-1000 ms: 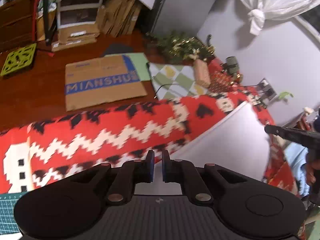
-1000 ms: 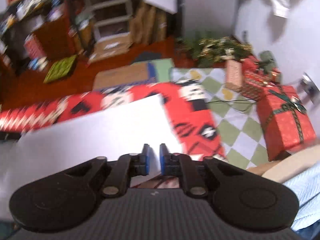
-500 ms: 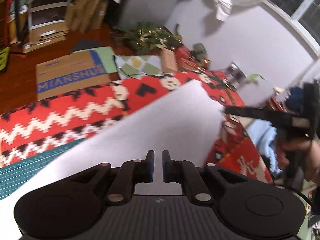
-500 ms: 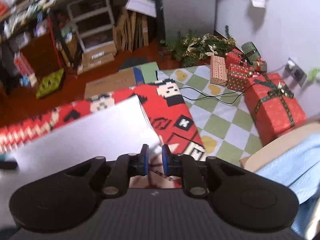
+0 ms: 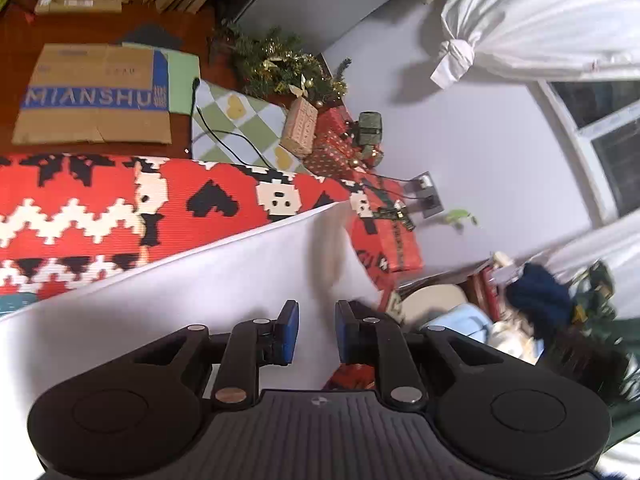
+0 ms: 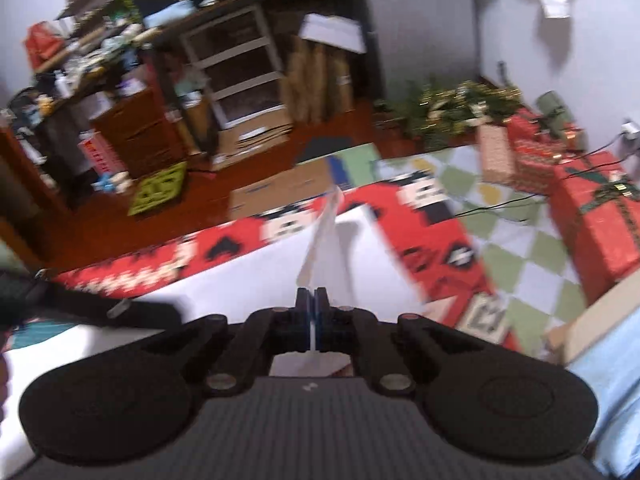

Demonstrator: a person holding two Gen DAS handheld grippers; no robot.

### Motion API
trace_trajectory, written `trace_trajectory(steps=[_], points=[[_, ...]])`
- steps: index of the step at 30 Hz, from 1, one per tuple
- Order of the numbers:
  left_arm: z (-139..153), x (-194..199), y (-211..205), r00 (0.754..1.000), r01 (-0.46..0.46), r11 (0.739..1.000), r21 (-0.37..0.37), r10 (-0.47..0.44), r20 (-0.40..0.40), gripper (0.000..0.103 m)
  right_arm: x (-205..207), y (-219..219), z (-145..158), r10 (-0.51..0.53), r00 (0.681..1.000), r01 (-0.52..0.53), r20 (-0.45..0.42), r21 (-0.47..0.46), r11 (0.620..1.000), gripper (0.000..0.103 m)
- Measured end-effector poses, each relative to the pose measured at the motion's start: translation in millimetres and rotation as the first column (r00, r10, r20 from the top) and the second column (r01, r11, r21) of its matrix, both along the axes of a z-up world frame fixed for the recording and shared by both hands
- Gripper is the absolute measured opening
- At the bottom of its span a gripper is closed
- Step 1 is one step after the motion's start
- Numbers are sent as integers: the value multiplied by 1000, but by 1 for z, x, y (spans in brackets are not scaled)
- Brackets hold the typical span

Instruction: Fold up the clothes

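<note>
Two hand-held grippers in view. Left hand-held gripper (image 5: 316, 334) released, blue pads apart, hovering over white garment (image 5: 180, 300). Right hand-held gripper (image 6: 311, 312) clenched on thin raised fold of white garment (image 6: 324, 236), cloth edge rising ahead between pads. Garment spread on red patterned cover (image 5: 100, 208) over table. Beyond: flattened cardboard box (image 5: 96, 96) on wooden floor, checkered mat (image 6: 516, 248), wrapped red gift (image 6: 600, 216), tinsel greenery (image 5: 280, 64), shelving (image 6: 236, 72), grey wall, white curtain (image 5: 540, 24).
</note>
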State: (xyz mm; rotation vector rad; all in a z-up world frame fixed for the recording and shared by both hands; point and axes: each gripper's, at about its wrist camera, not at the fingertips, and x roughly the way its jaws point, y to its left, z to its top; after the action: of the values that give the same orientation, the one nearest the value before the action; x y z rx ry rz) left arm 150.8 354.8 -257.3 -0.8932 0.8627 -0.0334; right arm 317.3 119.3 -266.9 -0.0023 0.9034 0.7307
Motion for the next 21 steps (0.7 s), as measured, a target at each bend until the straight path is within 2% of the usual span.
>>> trace_trajectory(steps=[1,3,6,8,10,12,14,16,17,19,21], points=[[-1,4,0,1000,7,1000,-5,-7,-2,23,-4,2,0,17,1000,-17,-11,15,1000,2],[-5,12,-3,999,33,999,0,-33,-11,35,-11,6,-3,36,999,-35,-30,33,999,2],[-17,25,-7,996,54,998,20,-52,-67,34,-17,10,-11,44,997,-42,-57,41,998,2],[-24,31,-9,994,63,997,36,-60,-96,28,-21,11,-15,56,995,-52,-84,49,997,5],[-27,31,-8,994,63,997,33,-59,-91,29,-26,7,-13,63,994,-58,-92,58,997,8],[-28,32,-8,994,63,998,32,-60,-89,29,-31,-1,-6,49,997,-46,-62,53,998,8],[-28,33,-8,994,63,997,31,-60,-90,28,-34,-11,5,5,1000,-6,7,24,1000,8],[-28,33,-7,994,66,997,32,-63,-91,28,-30,-18,11,-19,997,21,71,-28,999,16],[-28,34,-7,994,69,997,33,-65,-92,28,-28,-20,12,-22,995,28,99,-55,998,16],[-28,34,-7,993,75,997,34,-72,-92,28,-21,-24,9,16,994,-7,106,-79,997,22],[-27,35,-6,993,84,996,37,-80,-92,29,-17,-22,6,87,991,-78,103,-91,993,23]])
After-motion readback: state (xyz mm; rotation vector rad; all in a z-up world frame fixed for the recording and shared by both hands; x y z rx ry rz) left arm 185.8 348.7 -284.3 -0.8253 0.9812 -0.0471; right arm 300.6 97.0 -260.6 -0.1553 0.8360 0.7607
